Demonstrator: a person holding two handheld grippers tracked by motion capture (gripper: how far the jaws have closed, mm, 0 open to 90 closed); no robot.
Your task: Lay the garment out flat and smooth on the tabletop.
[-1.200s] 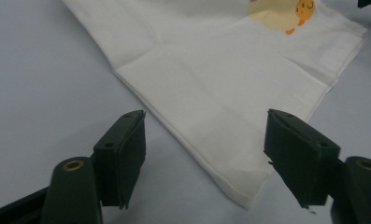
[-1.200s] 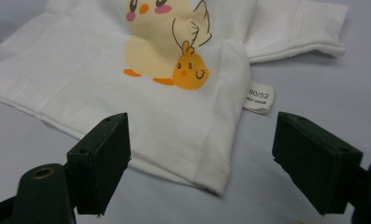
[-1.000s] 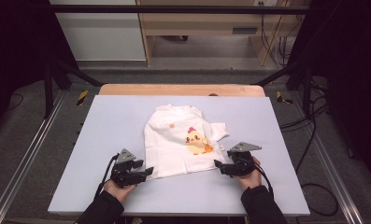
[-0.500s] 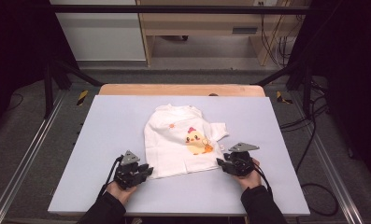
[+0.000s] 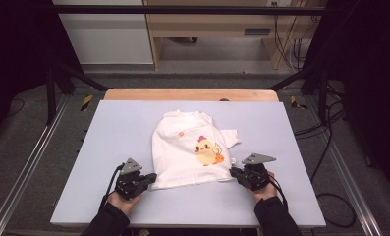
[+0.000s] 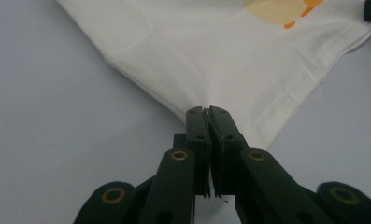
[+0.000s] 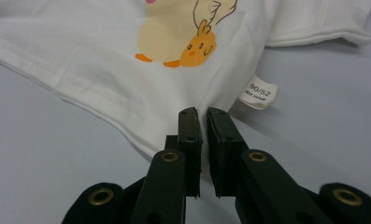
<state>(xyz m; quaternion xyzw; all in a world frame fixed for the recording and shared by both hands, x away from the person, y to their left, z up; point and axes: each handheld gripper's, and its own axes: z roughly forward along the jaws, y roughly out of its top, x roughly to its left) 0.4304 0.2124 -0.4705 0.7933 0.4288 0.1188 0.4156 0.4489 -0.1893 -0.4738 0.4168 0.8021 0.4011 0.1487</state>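
Observation:
A small white T-shirt (image 5: 180, 145) with a yellow chick print (image 5: 207, 151) lies flat in the middle of the pale blue table (image 5: 109, 132), hem toward me. At the hem's left corner, my left gripper (image 5: 153, 177) is shut on the fabric; in the left gripper view the jaws (image 6: 208, 112) pinch the shirt's (image 6: 220, 46) corner point. My right gripper (image 5: 233, 172) is shut on the hem's right corner. In the right gripper view its jaws (image 7: 201, 114) clamp the shirt's (image 7: 103, 56) edge beside a size label (image 7: 258, 92).
A wooden strip (image 5: 187, 94) runs along the table's far edge. Metal rails (image 5: 25, 167) flank both sides, and cables (image 5: 330, 196) lie on the floor at the right. Bare table surface surrounds the shirt on all sides.
Both grippers' jaws have closed on the shirt's two hem corners. The hands have hardly shifted, and the shirt lies where it was.

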